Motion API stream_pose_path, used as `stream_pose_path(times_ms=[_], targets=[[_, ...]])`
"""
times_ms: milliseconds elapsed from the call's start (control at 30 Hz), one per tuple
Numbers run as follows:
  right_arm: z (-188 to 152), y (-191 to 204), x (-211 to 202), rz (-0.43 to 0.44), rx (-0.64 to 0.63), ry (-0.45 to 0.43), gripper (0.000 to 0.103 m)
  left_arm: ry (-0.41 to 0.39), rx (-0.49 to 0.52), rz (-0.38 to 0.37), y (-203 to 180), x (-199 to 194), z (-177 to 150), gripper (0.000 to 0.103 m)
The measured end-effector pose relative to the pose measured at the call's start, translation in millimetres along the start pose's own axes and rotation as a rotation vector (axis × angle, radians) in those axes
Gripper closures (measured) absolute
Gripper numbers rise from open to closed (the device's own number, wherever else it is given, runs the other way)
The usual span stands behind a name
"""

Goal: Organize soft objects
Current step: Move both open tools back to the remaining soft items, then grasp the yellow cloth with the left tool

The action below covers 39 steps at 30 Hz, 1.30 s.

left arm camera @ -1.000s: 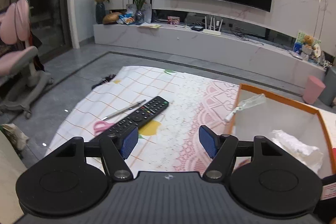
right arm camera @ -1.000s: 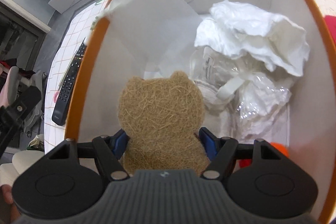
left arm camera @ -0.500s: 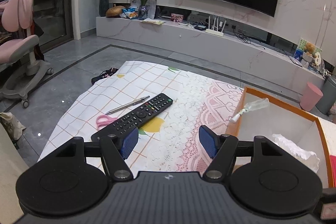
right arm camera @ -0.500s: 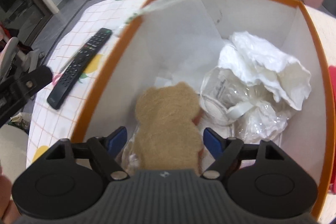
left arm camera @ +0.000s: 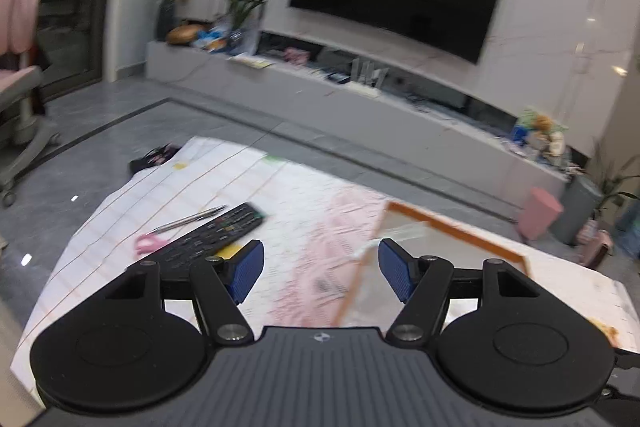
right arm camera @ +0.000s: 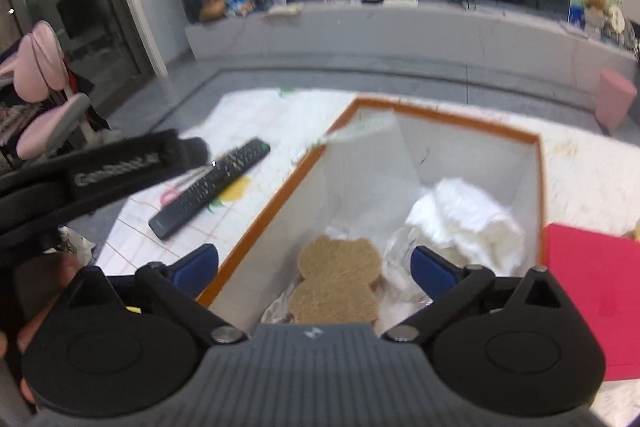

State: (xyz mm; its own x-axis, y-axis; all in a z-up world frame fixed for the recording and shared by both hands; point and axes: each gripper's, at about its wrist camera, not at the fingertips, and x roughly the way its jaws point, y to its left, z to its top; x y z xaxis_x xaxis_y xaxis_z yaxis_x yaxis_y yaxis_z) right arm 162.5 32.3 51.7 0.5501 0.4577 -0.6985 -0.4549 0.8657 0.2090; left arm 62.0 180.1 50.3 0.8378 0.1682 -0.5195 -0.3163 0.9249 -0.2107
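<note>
An orange-rimmed white box (right arm camera: 448,117) stands on the table; its rim also shows in the left wrist view (left arm camera: 456,227). Inside it lie a tan bear-shaped fibre pad (right arm camera: 338,277), a crumpled white cloth (right arm camera: 466,217), clear plastic bags (right arm camera: 404,247) and a clear zip bag (right arm camera: 372,131) leaning on the left wall. My right gripper (right arm camera: 314,267) is open and empty, raised above the box, with the pad lying free below it. My left gripper (left arm camera: 320,267) is open and empty above the tablecloth, left of the box.
A black remote (left arm camera: 208,241), pink scissors (left arm camera: 150,241) and a pen (left arm camera: 188,219) lie on the checked tablecloth (left arm camera: 248,179) left of the box. A red sheet (right arm camera: 588,291) lies right of the box. The left tool's body (right arm camera: 100,171) crosses the right wrist view. A TV console stands behind.
My right gripper opened and let go of the bear-shaped pad, which now lies in the box, then rose and drew back. My left gripper tilted upward and drew back a little.
</note>
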Motion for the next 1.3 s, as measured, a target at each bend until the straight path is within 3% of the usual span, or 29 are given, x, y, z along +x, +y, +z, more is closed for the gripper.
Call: stream_pose_path(times_ms=[133,233,367,533,700,800,933,1067,1133,1300], targets=[[-5,-27,-36,0.035,0.055,-0.064,0.003,-0.028,0.063,-0.052,-30,-13,-4,0.026],[-14,-57,-64,0.003,0.093,-0.094,0.003,-0.031,0.097,-0.113,-53,-21,-9,0.025],[-31,-96,-100,-0.089,0.080,-0.208,0.003,-0.025,0.157,-0.194,-81,-29,-17,0.024],[-49,-152,-128,-0.273,0.035,-0.311,0.003,-0.035,0.177,-0.263,-109,-41,-28,0.023],[-60,-199,-136,-0.461,0.082,-0.296,0.002,0.010,0.222,-0.261,-141,-35,-52,0.023],[-64,-228,-141,-0.503,0.111,-0.303,0.003,0.034,0.310,-0.265,-165,-29,-70,0.023],[-76,-266,-149,-0.572,0.129,-0.309,0.002,0.107,0.380,-0.370,-193,-22,-96,0.023],[-86,-296,-144,-0.640,0.087,-0.220,0.002,0.101,0.394,-0.444,-215,-19,-123,0.023],[-93,-312,-146,-0.651,0.108,-0.201,0.002,0.078,0.438,-0.458,-226,-21,-135,0.023],[-96,-346,-135,-0.579,0.207,-0.140,0.002,0.014,0.594,-0.482,-259,-32,-161,0.023]])
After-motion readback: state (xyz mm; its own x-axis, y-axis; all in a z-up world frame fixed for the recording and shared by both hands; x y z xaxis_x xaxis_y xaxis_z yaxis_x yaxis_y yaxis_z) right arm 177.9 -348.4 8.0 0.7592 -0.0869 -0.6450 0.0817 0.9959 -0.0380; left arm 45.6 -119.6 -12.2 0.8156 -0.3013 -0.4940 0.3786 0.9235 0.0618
